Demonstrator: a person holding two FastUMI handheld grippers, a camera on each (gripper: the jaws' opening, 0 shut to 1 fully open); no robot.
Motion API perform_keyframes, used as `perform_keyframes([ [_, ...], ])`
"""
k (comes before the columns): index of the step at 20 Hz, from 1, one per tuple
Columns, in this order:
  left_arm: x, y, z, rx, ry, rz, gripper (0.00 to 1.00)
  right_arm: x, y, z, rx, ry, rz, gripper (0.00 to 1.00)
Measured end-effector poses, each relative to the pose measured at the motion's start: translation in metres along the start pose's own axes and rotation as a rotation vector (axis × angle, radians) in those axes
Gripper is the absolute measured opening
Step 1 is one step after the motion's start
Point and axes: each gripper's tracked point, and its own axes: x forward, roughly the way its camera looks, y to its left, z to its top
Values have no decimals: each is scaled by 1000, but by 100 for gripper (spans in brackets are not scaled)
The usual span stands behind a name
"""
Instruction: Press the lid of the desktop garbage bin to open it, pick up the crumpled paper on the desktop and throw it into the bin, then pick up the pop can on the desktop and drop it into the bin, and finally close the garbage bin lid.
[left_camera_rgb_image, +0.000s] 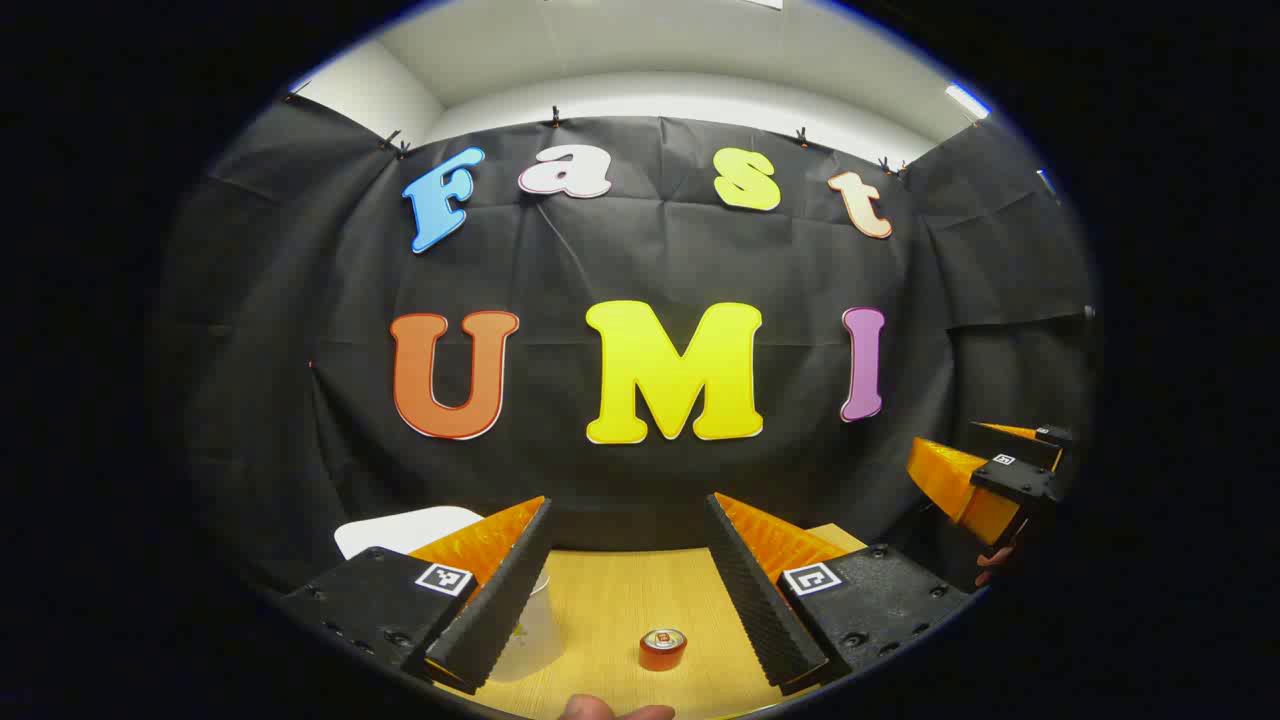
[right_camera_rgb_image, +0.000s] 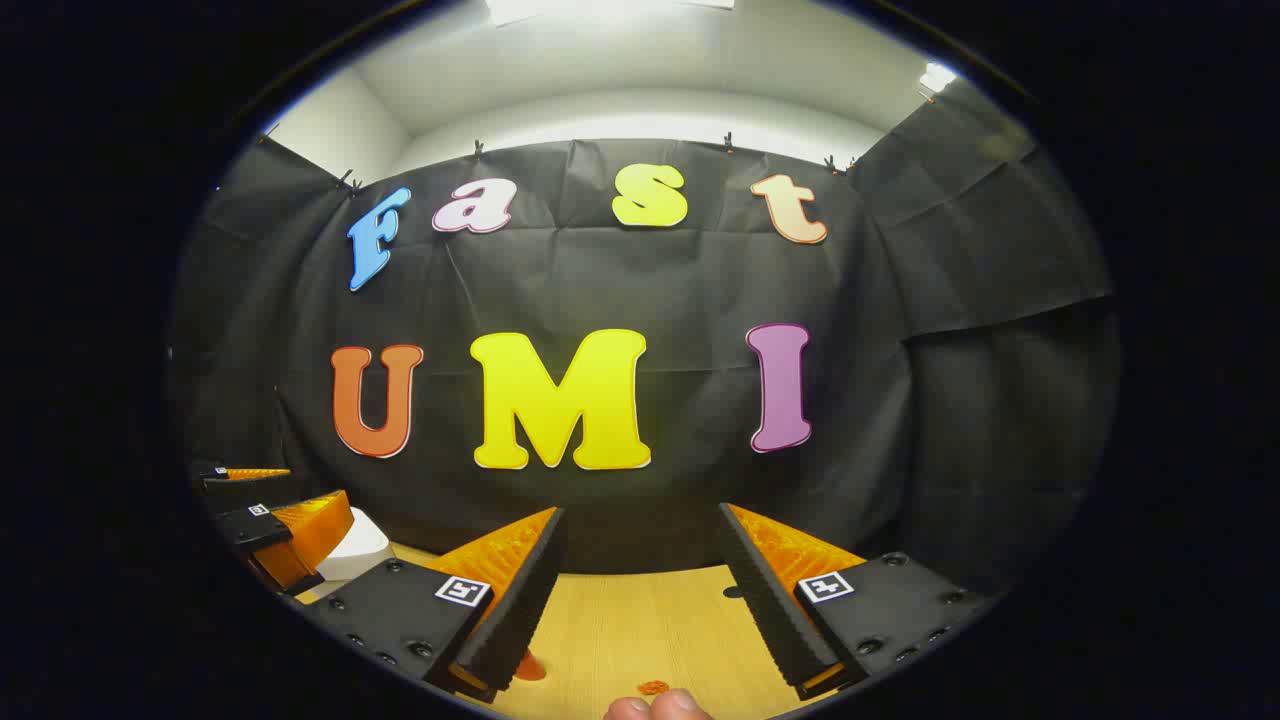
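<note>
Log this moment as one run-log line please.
left tongs open, raised | right tongs open, raised | pop can on table, untouched

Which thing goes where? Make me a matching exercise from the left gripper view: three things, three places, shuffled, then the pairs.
Things:
1. pop can
2. garbage bin
3. right gripper

Places:
A. at the view's right edge, raised above the table
B. lower left, partly behind a finger of the left gripper
C. on the table, seen between the left gripper's open fingers

Pairs: 1-C, 2-B, 3-A.
</note>
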Motion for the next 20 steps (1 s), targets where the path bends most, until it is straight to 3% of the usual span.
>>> perform_keyframes([
  [8, 8, 3, 17, -4, -18, 23, 97, 8, -8, 8, 5, 8, -3, 93],
  [14, 16, -5, 20, 1, -10, -6, 96, 14, -16, 16, 16, 0, -15, 95],
  [20, 19, 15, 5, -11, 33, 76, 97, 11, -17, 6, 14, 21, 13, 95],
])
